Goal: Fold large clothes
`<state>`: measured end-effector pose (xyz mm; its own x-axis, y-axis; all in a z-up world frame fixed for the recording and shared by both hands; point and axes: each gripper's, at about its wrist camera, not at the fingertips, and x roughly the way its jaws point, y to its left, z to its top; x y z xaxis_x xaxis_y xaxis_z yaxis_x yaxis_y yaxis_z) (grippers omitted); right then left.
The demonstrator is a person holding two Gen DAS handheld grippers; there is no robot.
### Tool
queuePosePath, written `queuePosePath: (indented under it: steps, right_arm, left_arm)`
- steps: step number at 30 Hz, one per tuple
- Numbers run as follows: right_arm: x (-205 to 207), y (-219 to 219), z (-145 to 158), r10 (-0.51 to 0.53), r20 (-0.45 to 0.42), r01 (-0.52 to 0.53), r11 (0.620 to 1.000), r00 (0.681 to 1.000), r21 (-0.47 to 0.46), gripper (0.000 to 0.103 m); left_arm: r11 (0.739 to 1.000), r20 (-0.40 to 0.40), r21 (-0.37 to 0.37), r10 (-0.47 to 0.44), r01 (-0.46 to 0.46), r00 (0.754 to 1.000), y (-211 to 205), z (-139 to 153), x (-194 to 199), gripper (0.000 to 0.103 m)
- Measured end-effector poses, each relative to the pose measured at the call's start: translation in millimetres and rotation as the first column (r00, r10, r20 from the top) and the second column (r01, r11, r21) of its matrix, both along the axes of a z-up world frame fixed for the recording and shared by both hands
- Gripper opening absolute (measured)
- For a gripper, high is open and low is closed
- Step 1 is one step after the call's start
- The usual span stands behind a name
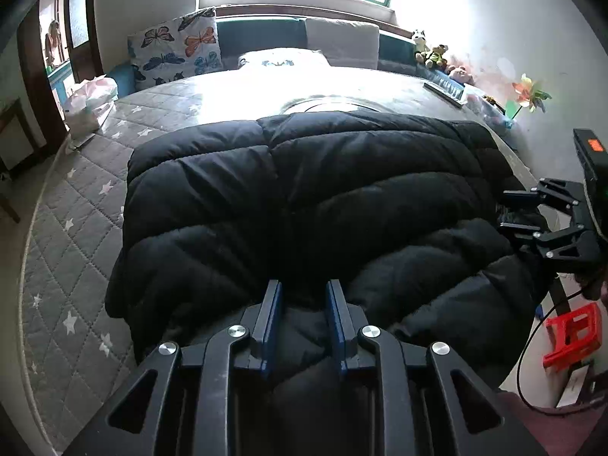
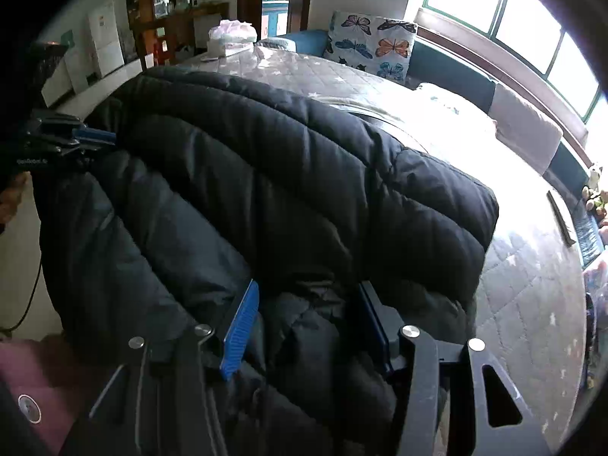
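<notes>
A black puffer coat [image 1: 304, 197] lies folded on the bed [image 1: 76, 228], its near edge hanging over. The left tool [image 1: 304, 292] grips a coat fold between part-closed fingers; the right tool [image 2: 307, 296], wider apart, has coat fabric between its fingers.

The puffer coat [image 1: 304, 197] ahead of the left gripper [image 1: 304, 304] is black, stitched into broad quilted bands. Both grippers are black with blue pads; the right gripper [image 2: 307, 304] shows a ribbed bright-blue pad. The bed cover [image 1: 76, 235] left of the left gripper is grey, diamond-quilted, dotted with white stars. Beyond it, a white pillow [image 1: 176, 51] carries orange, blue and black butterflies. Right of the left gripper sits a red stool [image 1: 573, 336].
</notes>
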<state>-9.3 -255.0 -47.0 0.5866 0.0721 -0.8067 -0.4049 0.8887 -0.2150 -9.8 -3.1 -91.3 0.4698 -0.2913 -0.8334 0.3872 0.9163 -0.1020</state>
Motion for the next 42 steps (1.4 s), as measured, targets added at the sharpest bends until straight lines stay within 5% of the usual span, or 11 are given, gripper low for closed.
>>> queuePosePath:
  steps: [12,19,23,26,27,30,31,36,42]
  right_arm:
    - [-1.1,29.3,12.8,0.051,0.011,-0.051,0.995,0.999,0.085,0.058]
    - [-7.1,30.9,-16.0,0.055,-0.001,-0.055,0.998,0.998,-0.002,0.058]
    - [-9.0,25.6,-17.9,0.05,0.003,-0.05,0.999,0.999,0.019,0.058]
    - [-18.7,23.0,-21.9,0.041,0.036,-0.042,0.999,0.999,0.031,0.058]
    - [-20.2,22.9,-22.8,0.039,0.041,-0.04,0.999,0.998,0.036,0.058]
    - [-26.6,19.9,-24.5,0.037,0.052,-0.039,0.998,0.998,0.053,0.058]
    - [-28.5,19.1,-25.3,0.037,0.055,-0.04,0.997,0.998,0.059,0.058]
    - [-32.1,13.2,-19.0,0.058,0.054,-0.063,0.994,0.997,0.09,0.058]
    - [-25.7,-8.8,31.6,0.018,0.089,-0.033,0.986,0.996,0.165,0.06]
  left_arm:
    - [1.0,0.018,0.01,0.019,-0.019,1.0,-1.9,-0.5,-11.9,0.028]
    - [1.0,0.012,0.003,0.019,-0.019,1.0,-0.2,1.7,-14.8,0.028]
    - [0.999,-0.038,-0.031,0.035,-0.036,0.999,3.3,19.2,-16.5,0.028]
    - [0.996,0.016,-0.081,0.029,-0.027,0.999,6.1,46.1,-28.1,0.028]
    - [0.996,0.04,-0.078,0.034,-0.031,0.999,7.3,52.6,-30.5,0.033]
    - [0.997,0.135,-0.041,0.073,-0.068,0.988,12.6,63.7,-33.3,0.067]
    - [0.995,0.151,-0.009,0.095,-0.095,0.984,14.5,59.4,-30.7,0.07]
    - [0.984,0.069,0.052,0.169,-0.173,0.983,23.9,13.2,-16.3,0.07]
    - [0.982,0.092,0.045,0.18,-0.185,0.979,26.4,5.3,-18.1,0.07]
